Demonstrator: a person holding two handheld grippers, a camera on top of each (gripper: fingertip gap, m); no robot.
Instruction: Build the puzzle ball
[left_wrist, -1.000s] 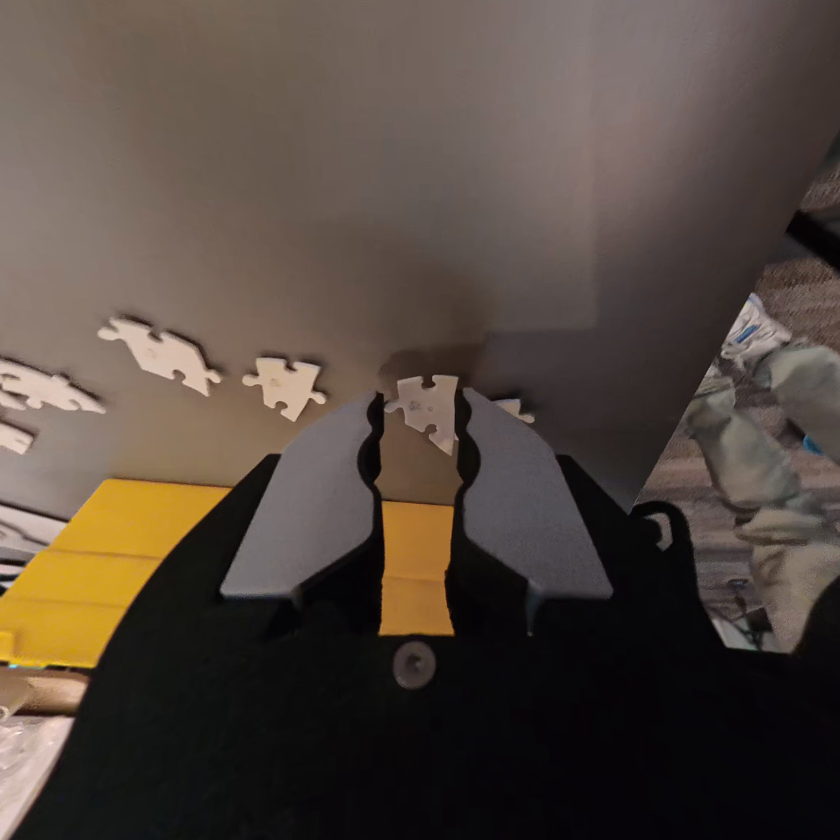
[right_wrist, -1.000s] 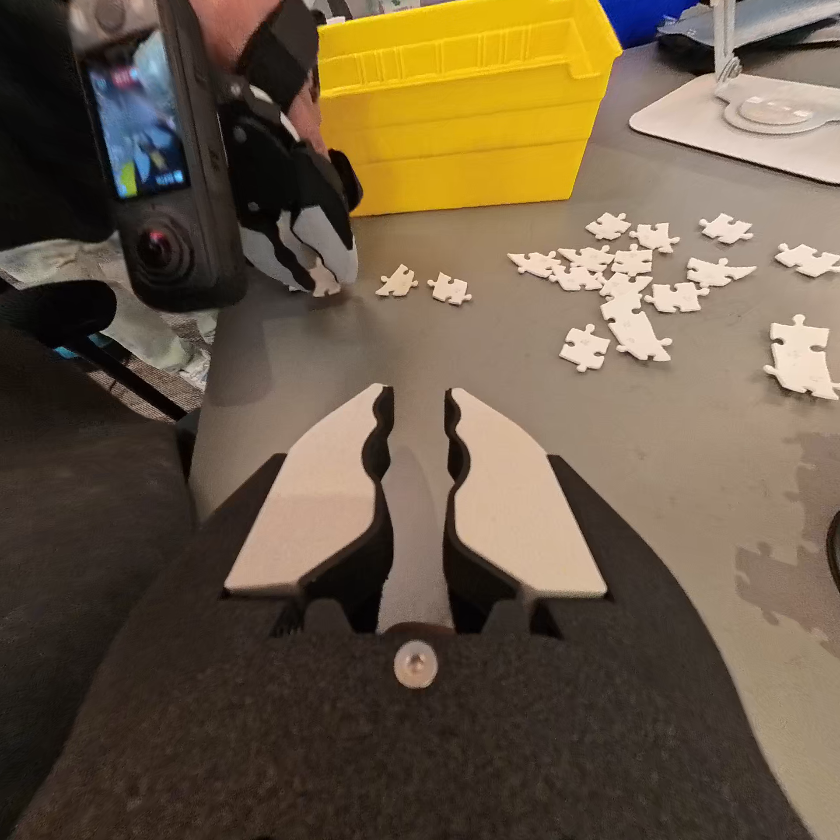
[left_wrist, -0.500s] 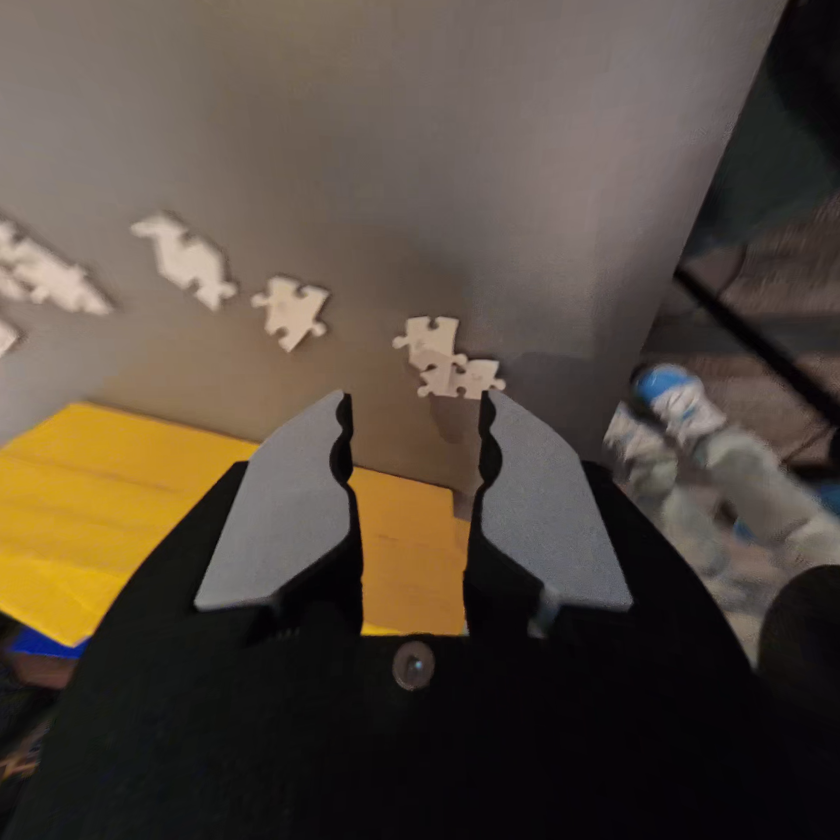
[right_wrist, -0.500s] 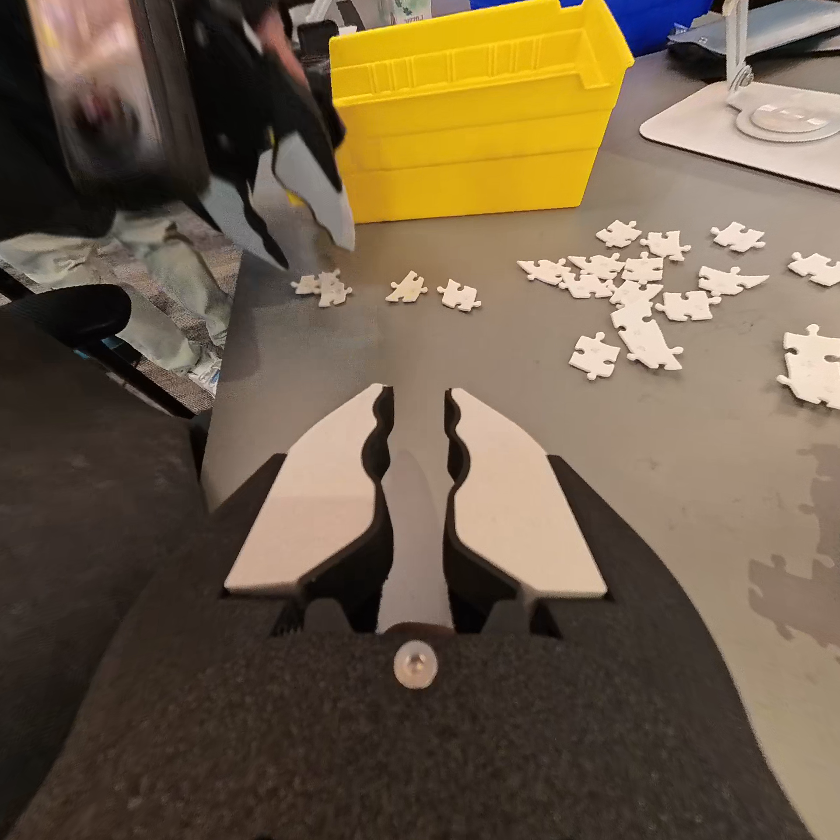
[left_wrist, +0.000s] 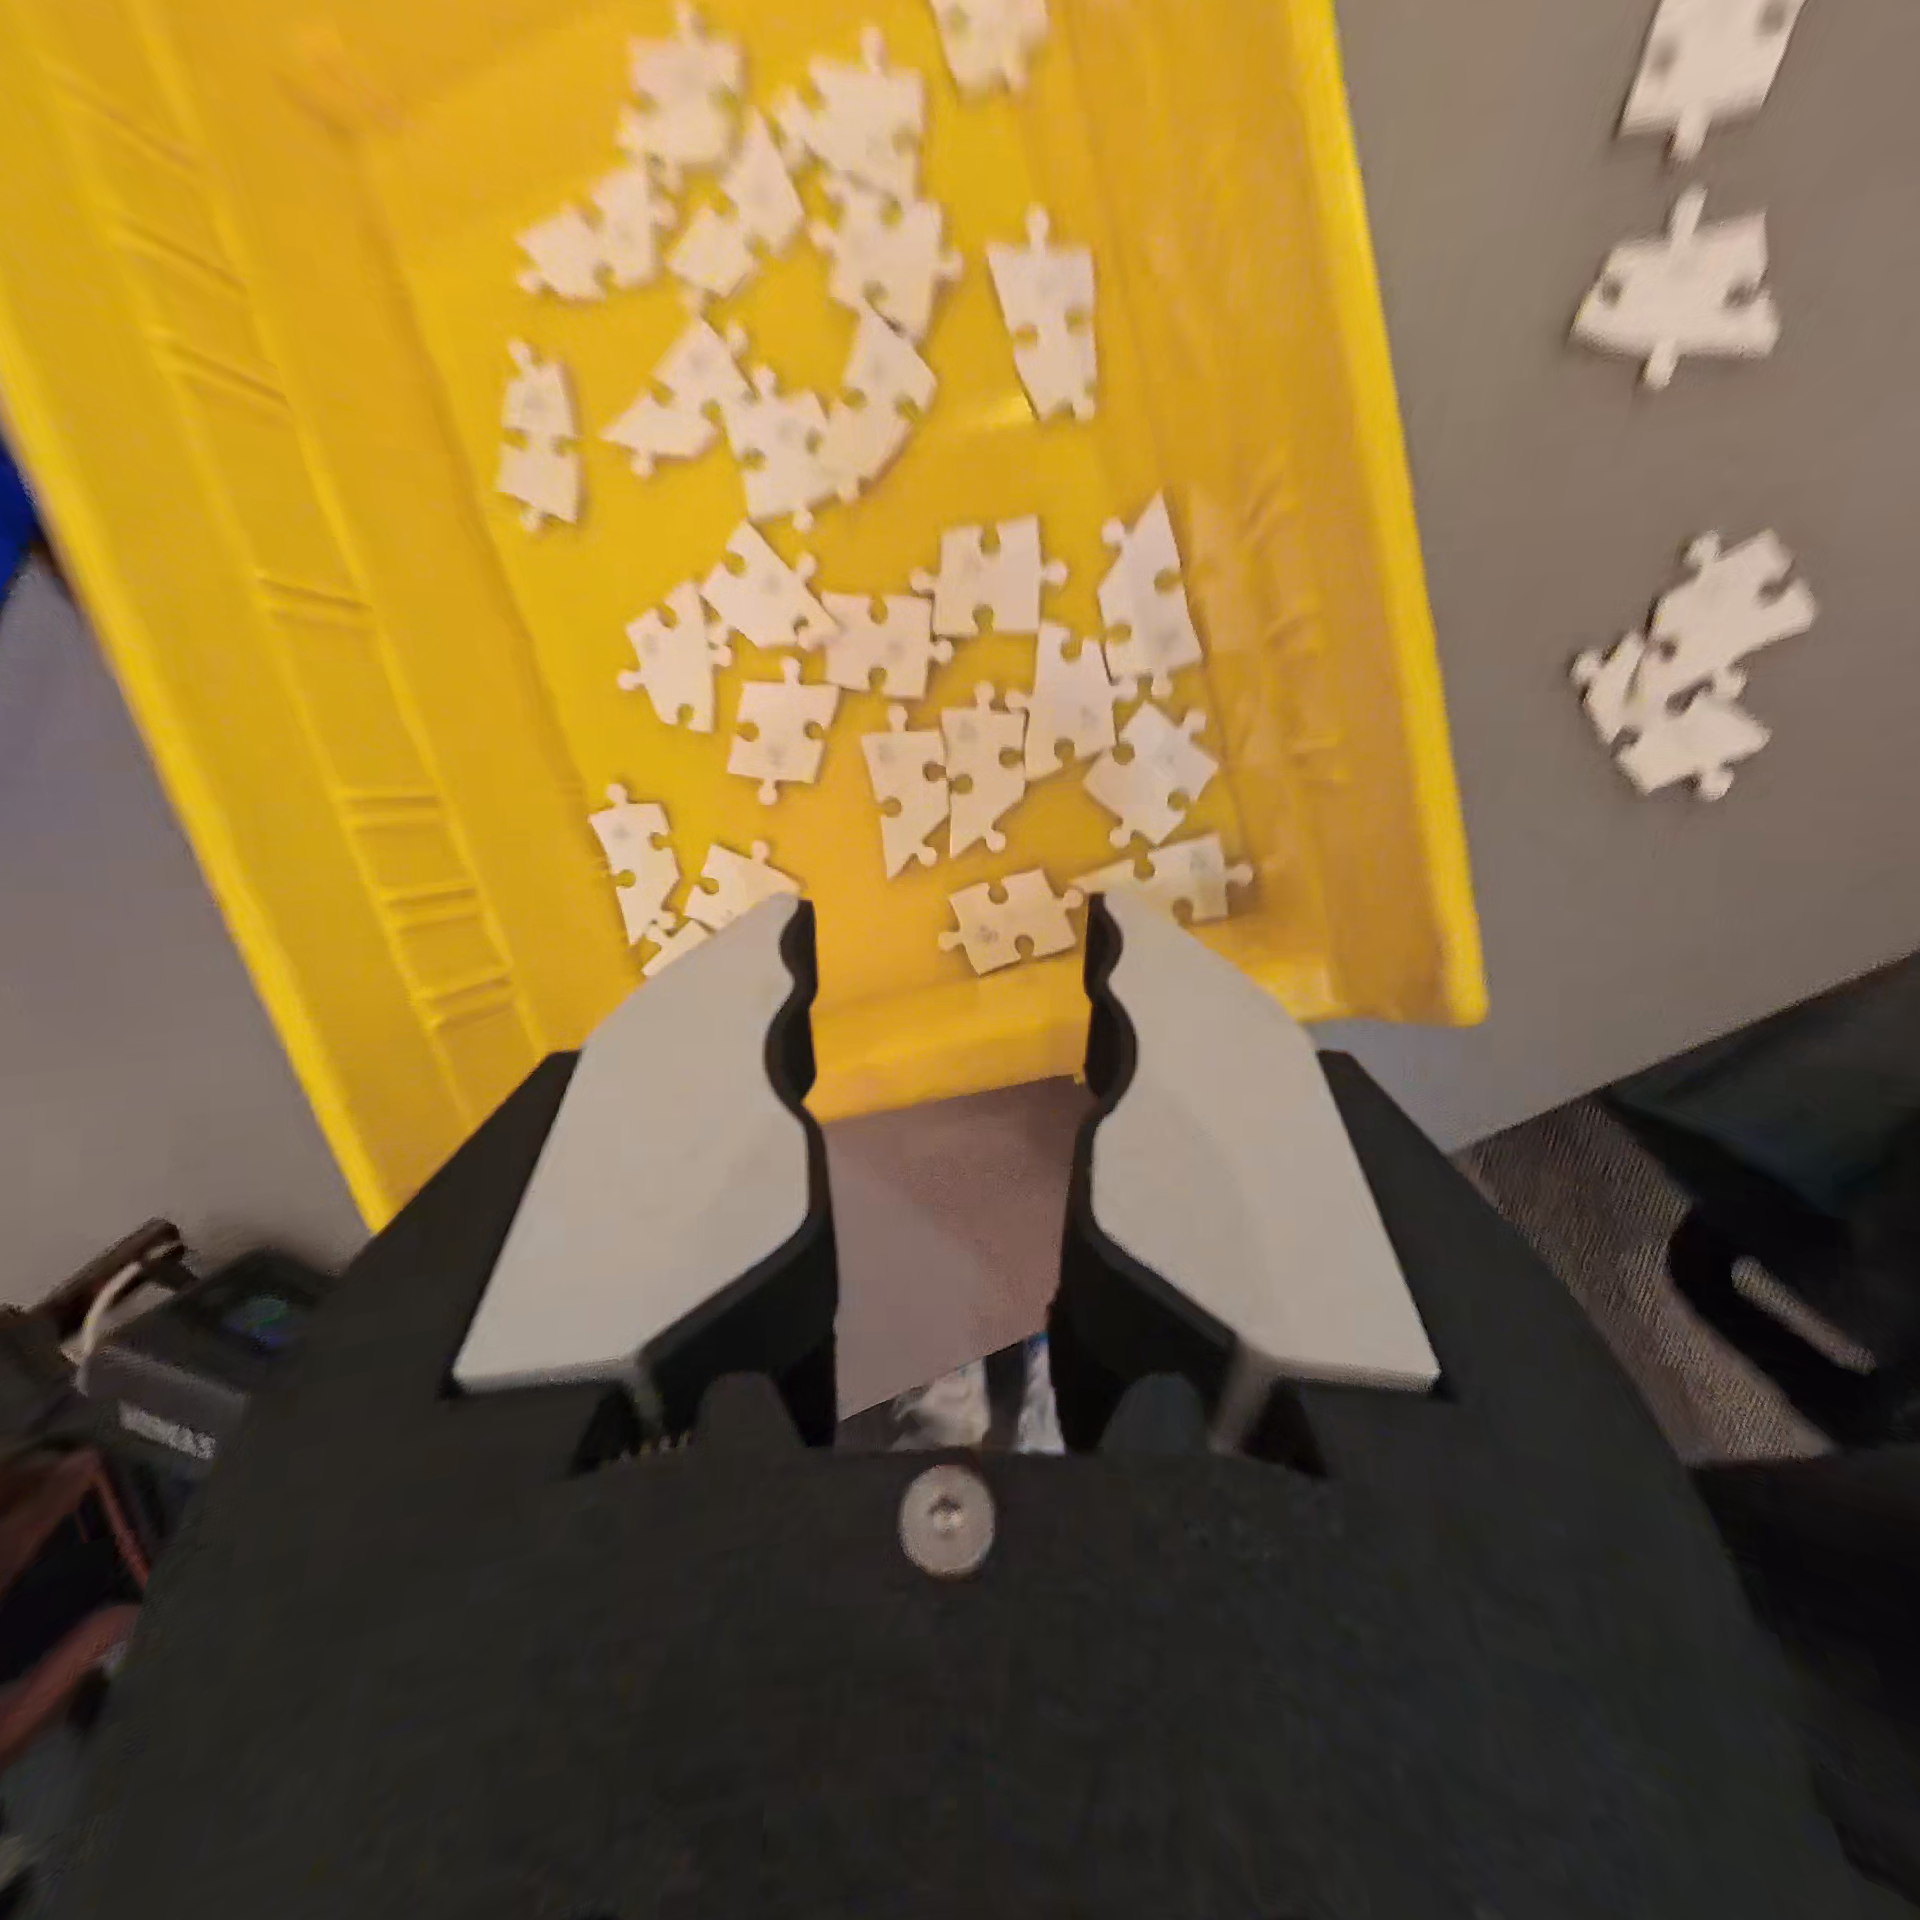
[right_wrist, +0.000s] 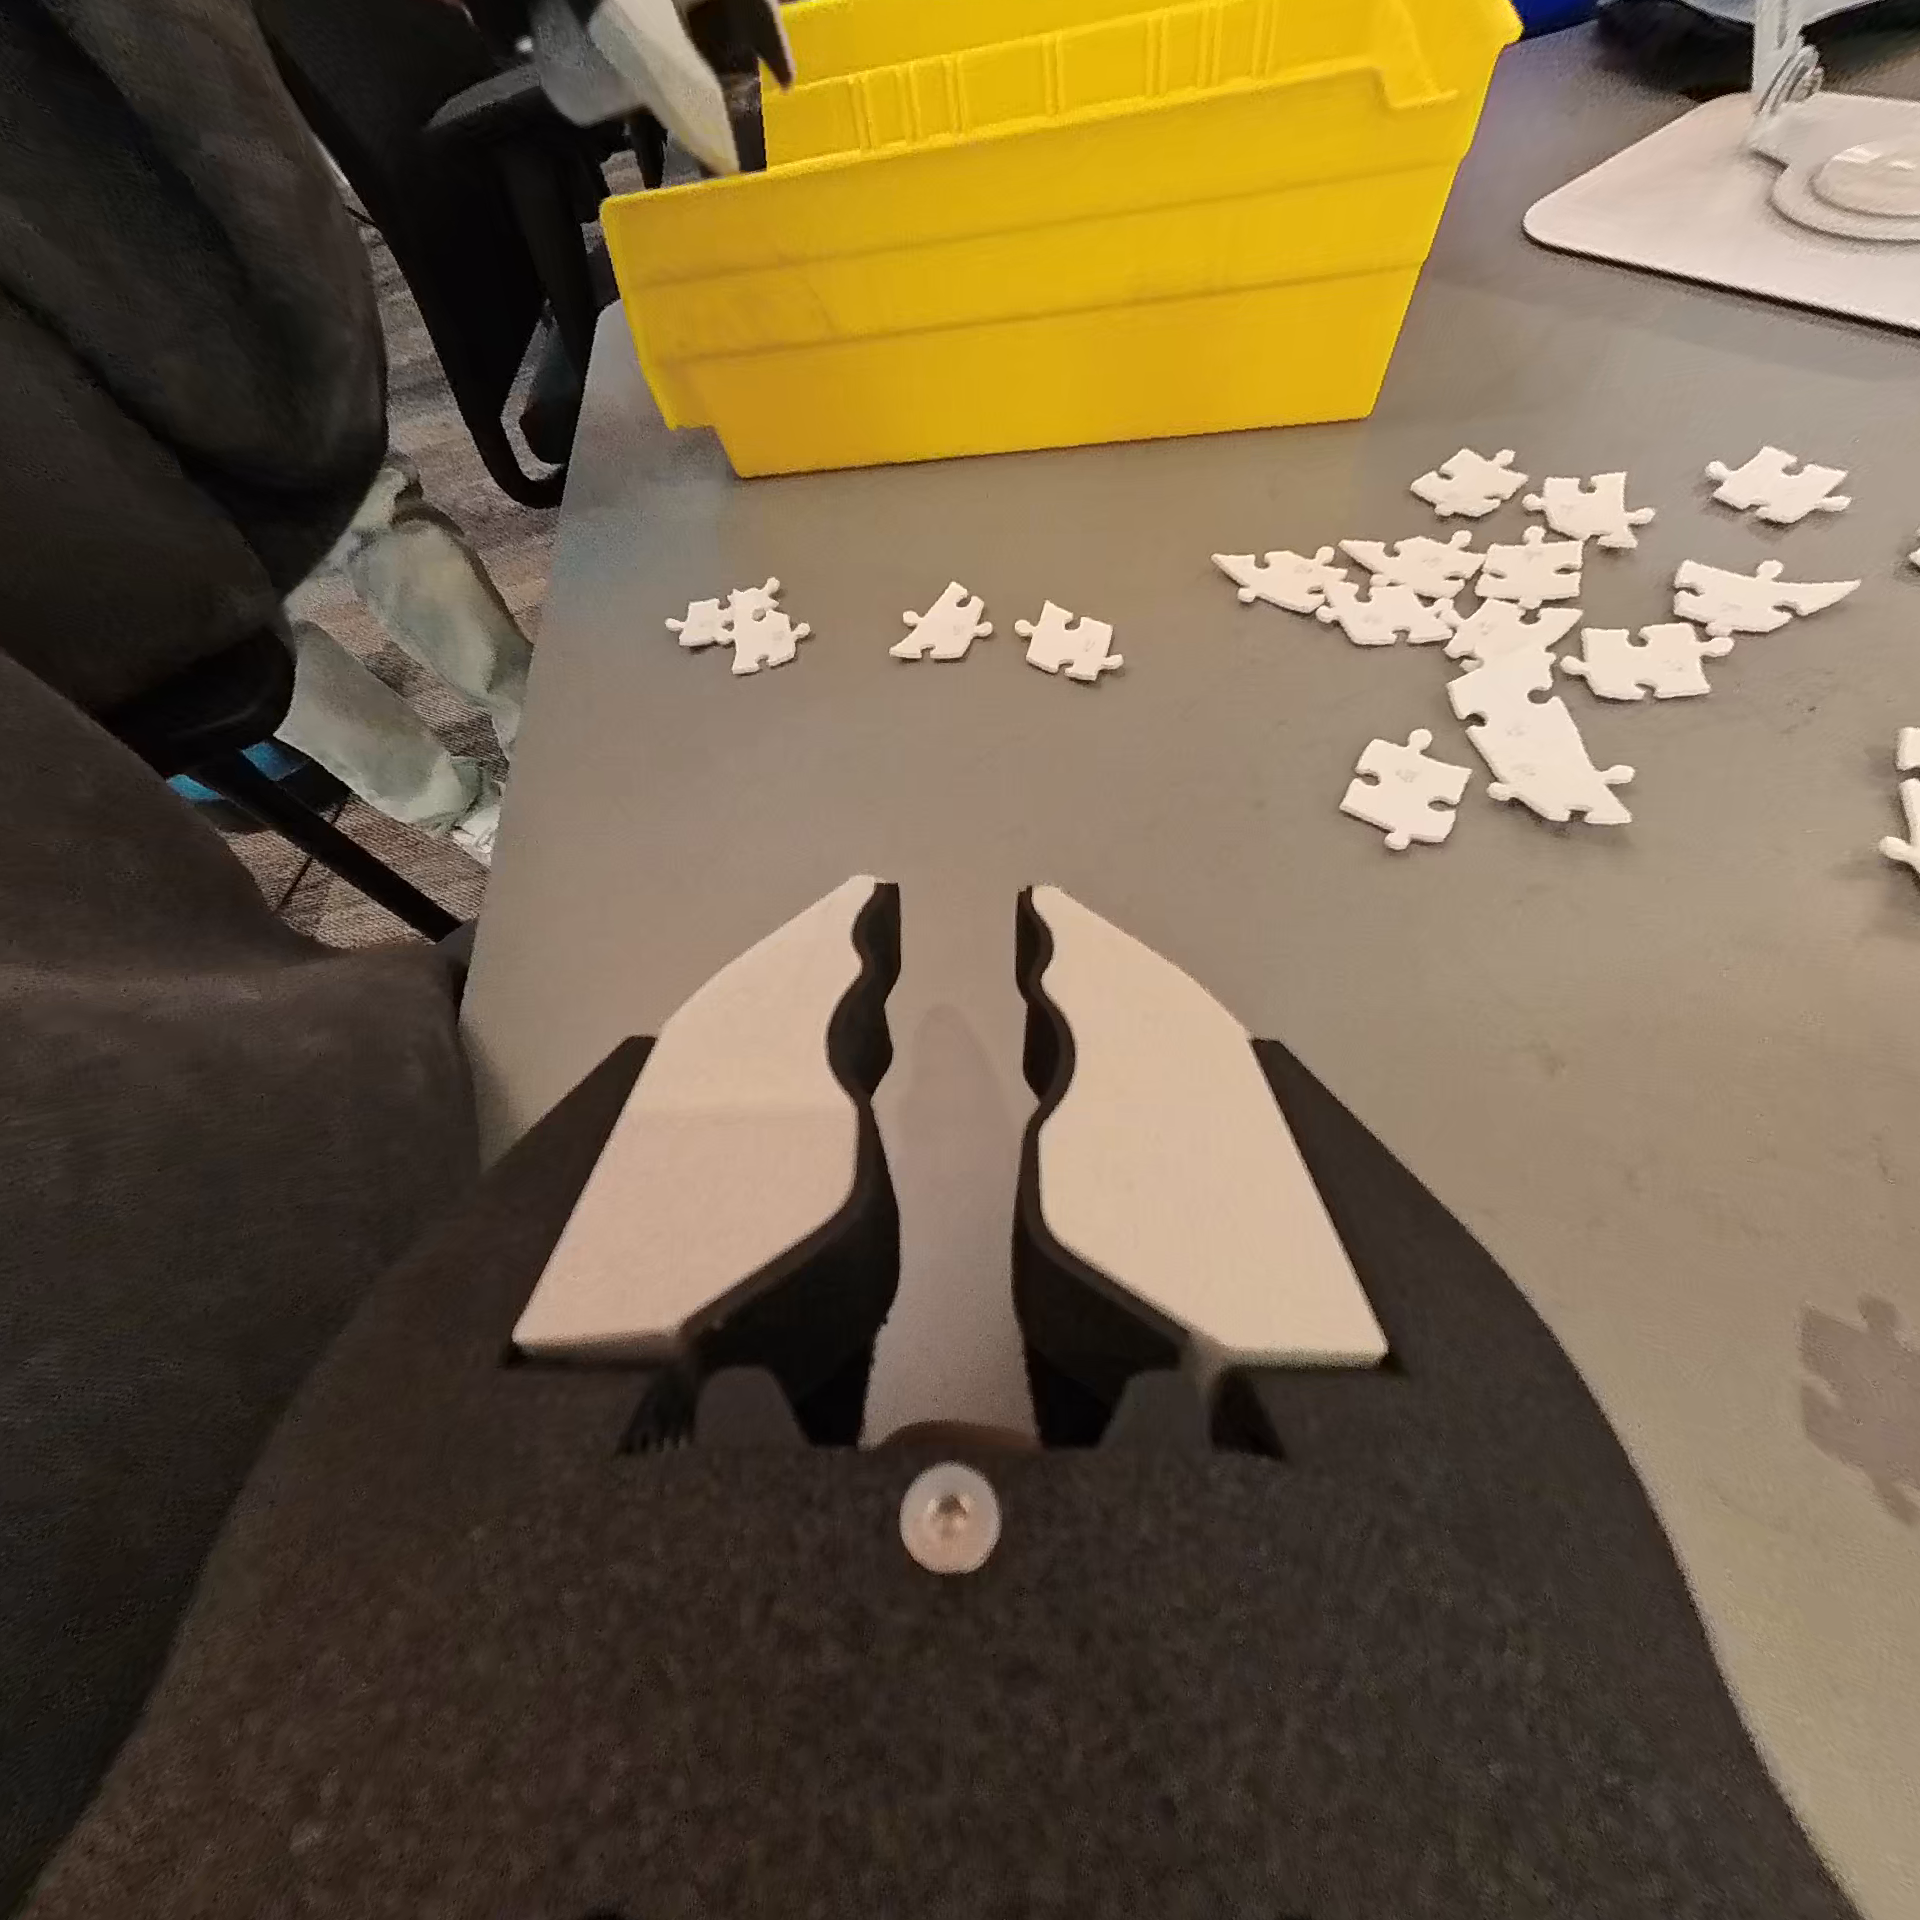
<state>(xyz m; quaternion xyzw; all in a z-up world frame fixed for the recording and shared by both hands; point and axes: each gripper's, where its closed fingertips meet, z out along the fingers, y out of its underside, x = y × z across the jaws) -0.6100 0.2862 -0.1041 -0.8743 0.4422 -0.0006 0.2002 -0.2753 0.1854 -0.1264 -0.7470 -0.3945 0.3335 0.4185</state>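
My left gripper (left_wrist: 945, 914) is open and empty, hovering above the near end of a yellow bin (left_wrist: 1382, 540) that holds several loose white puzzle pieces (left_wrist: 997, 758). In the right wrist view it shows at the top left (right_wrist: 717, 94), above the yellow bin (right_wrist: 1039, 301). My right gripper (right_wrist: 956, 894) is slightly open and empty, low over the grey table (right_wrist: 1351, 1039). A joined pair of pieces (right_wrist: 743, 627) lies at the table's left edge, with two single pieces (right_wrist: 943, 627) (right_wrist: 1070, 641) beside it. A cluster of white pieces (right_wrist: 1496, 623) lies to the right.
The table's left edge drops to carpet and a dark chair (right_wrist: 208, 312). A white flat stand base (right_wrist: 1714, 208) sits at the far right. More white pieces (left_wrist: 1683, 665) lie on the table to the right of the bin in the left wrist view. The left gripper's tips are roughly 35 centimetres from the right gripper's.
My left gripper let go of the piece at the table's left edge, opened wider, rose and swung over the yellow bin. The right gripper has barely moved.
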